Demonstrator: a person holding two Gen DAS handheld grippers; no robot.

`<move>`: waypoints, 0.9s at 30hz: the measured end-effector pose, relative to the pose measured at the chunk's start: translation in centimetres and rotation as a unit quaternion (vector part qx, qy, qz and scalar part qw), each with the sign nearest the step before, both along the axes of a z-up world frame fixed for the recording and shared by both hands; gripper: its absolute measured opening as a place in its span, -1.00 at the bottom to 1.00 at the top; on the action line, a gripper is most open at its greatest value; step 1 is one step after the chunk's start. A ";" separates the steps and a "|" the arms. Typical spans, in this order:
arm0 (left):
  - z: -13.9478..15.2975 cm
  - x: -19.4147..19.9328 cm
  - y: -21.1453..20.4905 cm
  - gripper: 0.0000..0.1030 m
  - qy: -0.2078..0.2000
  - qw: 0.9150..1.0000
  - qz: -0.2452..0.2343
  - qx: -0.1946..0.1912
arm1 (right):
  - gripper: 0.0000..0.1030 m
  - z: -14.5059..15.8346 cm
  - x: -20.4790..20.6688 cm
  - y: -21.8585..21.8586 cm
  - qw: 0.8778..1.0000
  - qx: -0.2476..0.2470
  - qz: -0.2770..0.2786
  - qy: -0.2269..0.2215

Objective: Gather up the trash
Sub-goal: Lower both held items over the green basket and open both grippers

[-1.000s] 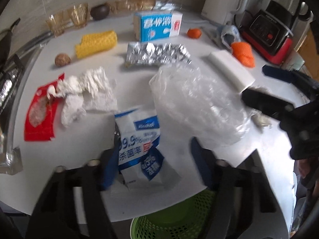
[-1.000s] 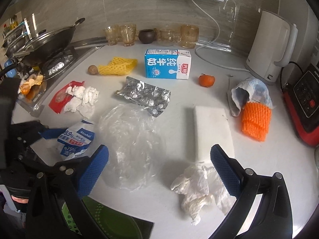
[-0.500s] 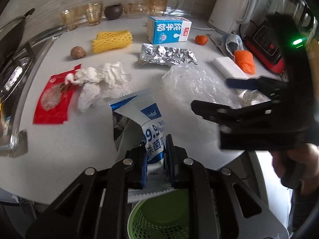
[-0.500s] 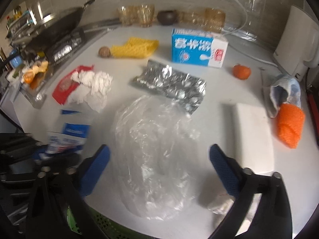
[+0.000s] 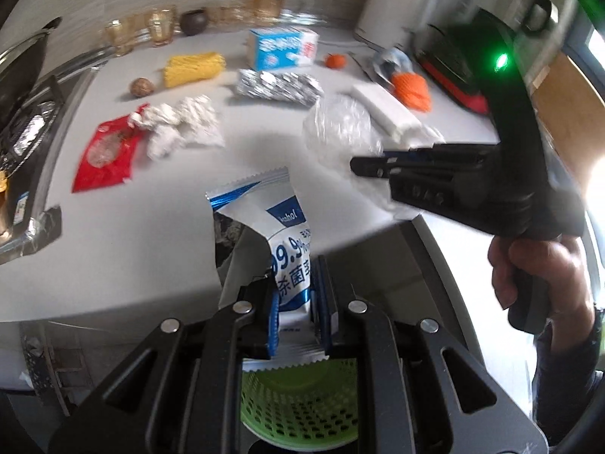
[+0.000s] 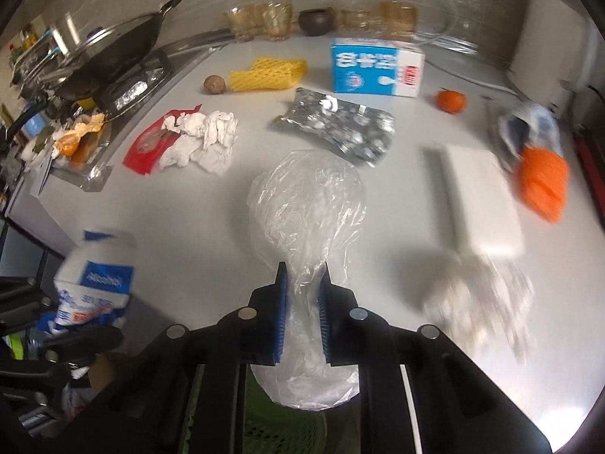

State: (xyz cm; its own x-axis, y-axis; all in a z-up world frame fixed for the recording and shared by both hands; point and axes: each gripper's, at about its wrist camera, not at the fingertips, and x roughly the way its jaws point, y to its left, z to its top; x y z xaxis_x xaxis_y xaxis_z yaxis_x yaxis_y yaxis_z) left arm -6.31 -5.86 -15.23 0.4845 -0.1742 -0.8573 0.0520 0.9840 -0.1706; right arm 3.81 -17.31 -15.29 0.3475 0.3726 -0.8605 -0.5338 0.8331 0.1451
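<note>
While my left jaws pinch the lower half of a blue-and-white wipes packet, it stands crumpled above the green basket just below the tabletop edge. I judge the packet light, thin and slick, so a hold across its flat middle suits it.

Moving rightward, my right jaws are closing on the gathered neck of a clear plastic bag, which already sits squeezed between the pads. Its puffed body rests on the tabletop ahead. I expect it to be nearly weightless, floppy and slippery, best held by that bunched neck.

Across the tabletop from left to right lie a red wrapper, crumpled tissue, a yellow foam net, a foil sheet, a milk carton, a small orange, a white block and an orange foam net. Blurred white crumpled scraps lie just right of my right jaws. Nothing blocks the way to the basket.
</note>
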 end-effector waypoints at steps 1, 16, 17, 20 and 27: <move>-0.2 -0.6 -0.5 -0.69 0.002 1.000 -0.011 0.000 | -0.70 0.2 -0.7 -0.6 1.000 0.002 -0.009 0.002; -8.2 -7.5 -5.4 -0.09 0.078 0.987 -0.138 -0.014 | -0.68 -1.3 -14.1 -6.8 0.989 -0.020 -0.142 0.039; -8.5 -7.6 -5.5 0.06 0.079 0.987 -0.139 -0.016 | -0.67 -1.4 -14.6 -7.0 0.988 -0.020 -0.146 0.040; -8.8 -8.4 -6.0 0.29 0.080 0.986 -0.143 -0.017 | -0.66 -1.6 -15.8 -7.4 0.987 -0.022 -0.152 0.040; -6.3 -8.5 -4.7 0.56 0.063 0.989 -0.132 -0.025 | -0.65 -1.7 -16.4 -7.1 0.989 0.001 -0.141 0.052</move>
State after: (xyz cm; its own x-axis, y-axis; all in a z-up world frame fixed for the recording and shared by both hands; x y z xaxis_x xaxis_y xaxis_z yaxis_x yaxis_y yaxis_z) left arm -14.77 -10.53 -21.51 0.3065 -0.3234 -0.8952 0.2814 0.9293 -0.2394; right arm -12.61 -24.43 -17.01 0.3470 0.2750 -0.8966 -0.2626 0.9463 0.1886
